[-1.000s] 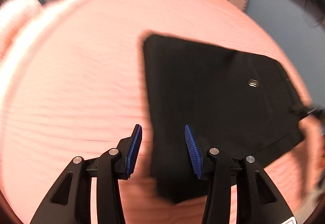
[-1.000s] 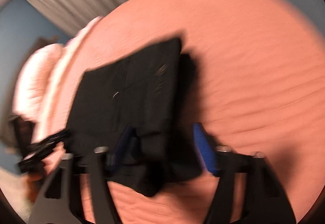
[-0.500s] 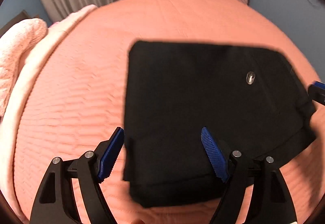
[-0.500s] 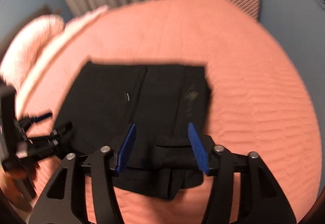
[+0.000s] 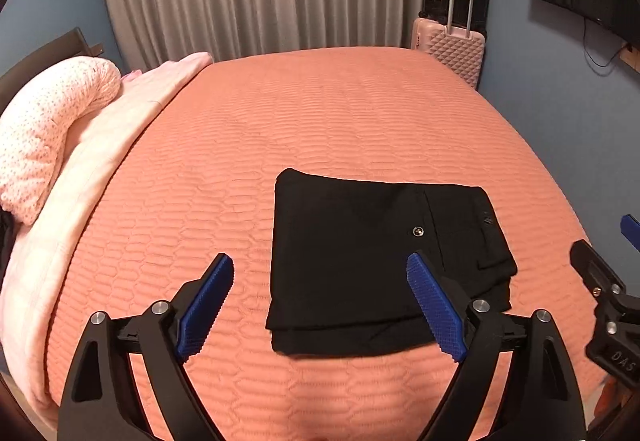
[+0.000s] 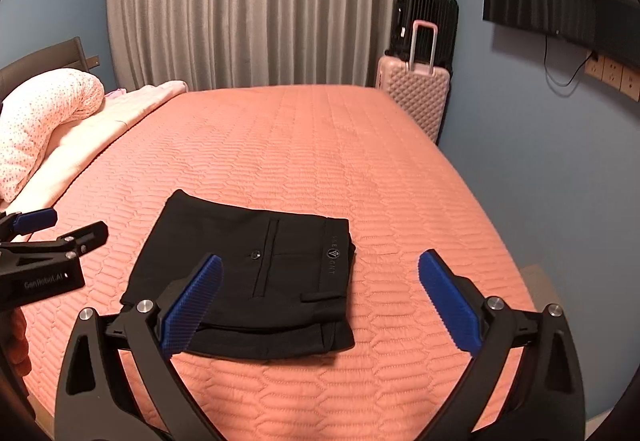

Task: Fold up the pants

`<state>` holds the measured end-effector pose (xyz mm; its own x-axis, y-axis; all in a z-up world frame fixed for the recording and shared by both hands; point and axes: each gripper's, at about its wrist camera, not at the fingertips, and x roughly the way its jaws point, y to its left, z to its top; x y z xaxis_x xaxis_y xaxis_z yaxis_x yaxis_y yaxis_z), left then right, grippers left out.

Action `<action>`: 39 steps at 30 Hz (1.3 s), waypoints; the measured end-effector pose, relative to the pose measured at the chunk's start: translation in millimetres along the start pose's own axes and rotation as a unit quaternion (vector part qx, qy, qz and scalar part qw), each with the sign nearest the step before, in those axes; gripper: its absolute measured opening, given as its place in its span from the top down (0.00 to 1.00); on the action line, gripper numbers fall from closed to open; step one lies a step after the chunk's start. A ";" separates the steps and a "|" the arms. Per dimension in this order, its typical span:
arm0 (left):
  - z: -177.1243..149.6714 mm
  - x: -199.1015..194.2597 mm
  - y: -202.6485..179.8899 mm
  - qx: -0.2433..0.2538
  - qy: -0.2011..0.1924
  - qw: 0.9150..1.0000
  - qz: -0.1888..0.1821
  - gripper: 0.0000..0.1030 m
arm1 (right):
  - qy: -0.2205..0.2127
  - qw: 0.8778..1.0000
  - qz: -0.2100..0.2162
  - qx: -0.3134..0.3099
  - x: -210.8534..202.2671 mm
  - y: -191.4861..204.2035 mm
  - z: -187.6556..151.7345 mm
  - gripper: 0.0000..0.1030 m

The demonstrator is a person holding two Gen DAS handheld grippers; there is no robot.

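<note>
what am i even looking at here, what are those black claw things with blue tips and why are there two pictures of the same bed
Each picture comes from a camera mounted on a hand-held gripper, one per hand, looking along its two fingers. The left gripper and the right gripper both stand open and hold nothing; the blue strips are their grip pads. Each gripper also shows at the edge of the other's picture. On the orange bedspread lie black pants, folded into a neat rectangle. Behind are a pillow, curtains and a pink suitcase.
</note>
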<state>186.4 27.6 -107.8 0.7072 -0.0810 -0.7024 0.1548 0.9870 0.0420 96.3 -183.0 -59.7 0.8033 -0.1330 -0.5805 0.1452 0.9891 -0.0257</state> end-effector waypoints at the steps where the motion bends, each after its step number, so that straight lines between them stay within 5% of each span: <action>1: -1.9 -6.2 -3.3 0.006 -0.002 1.000 -0.002 0.16 | -0.002 1.000 0.001 0.002 -3.8 1.2 -1.0 0.06; 39: -21.9 -69.4 -40.7 0.026 -0.037 0.999 0.019 0.16 | -0.023 1.000 -0.016 0.014 -41.2 -1.5 -3.9 0.05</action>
<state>115.9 -3.9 -76.4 0.7624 -0.0551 -0.6448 0.1603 0.9814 0.1056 60.7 -178.8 -38.9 0.8241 -0.1672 -0.5412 0.1861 0.9823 -0.0201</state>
